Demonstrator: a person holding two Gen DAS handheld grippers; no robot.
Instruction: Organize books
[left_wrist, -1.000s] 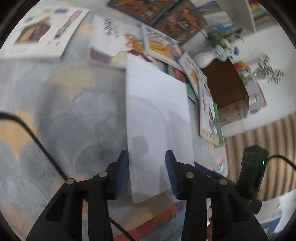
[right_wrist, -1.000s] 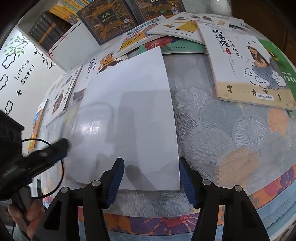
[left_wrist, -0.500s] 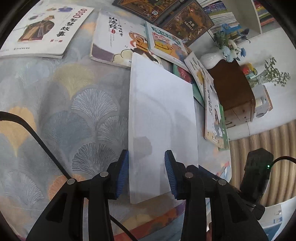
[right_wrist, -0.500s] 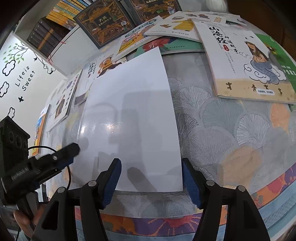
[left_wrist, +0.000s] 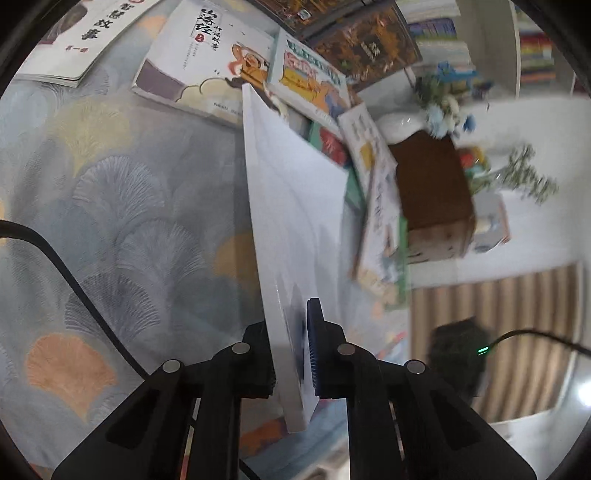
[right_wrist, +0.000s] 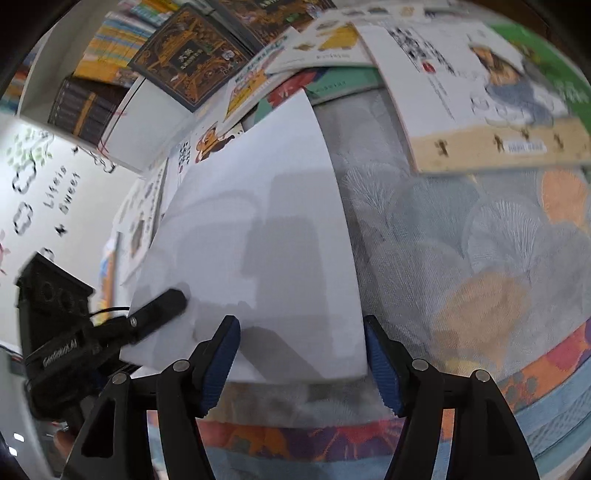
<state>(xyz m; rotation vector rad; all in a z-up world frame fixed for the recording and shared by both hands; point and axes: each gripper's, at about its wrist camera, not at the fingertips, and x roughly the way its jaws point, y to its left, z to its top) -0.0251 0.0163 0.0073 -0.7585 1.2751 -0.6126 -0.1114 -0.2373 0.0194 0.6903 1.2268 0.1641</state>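
Observation:
A plain white book (left_wrist: 295, 206) is pinched at its near corner by my left gripper (left_wrist: 291, 336), which is shut on it; its left side is tipped up off the patterned cloth (left_wrist: 122, 221). From the right wrist view the same white book (right_wrist: 258, 240) shows its blank cover, with the left gripper's finger (right_wrist: 159, 310) lying on its left edge. My right gripper (right_wrist: 301, 363) stands open over the book's near edge, its blue pads (right_wrist: 382, 373) apart from the cover.
Picture books lie fanned along the far side: a white one with an orange figure (left_wrist: 207, 62), a cream and green one (right_wrist: 480, 92), dark ornate ones (right_wrist: 184, 55). A brown cabinet (left_wrist: 432, 192) with a vase stands beside the table. A black cable (left_wrist: 66, 273) crosses the cloth.
The left gripper has closed on the white book and tipped it up on its edge. The right gripper has shifted slightly and rolled, its jaws a little wider.

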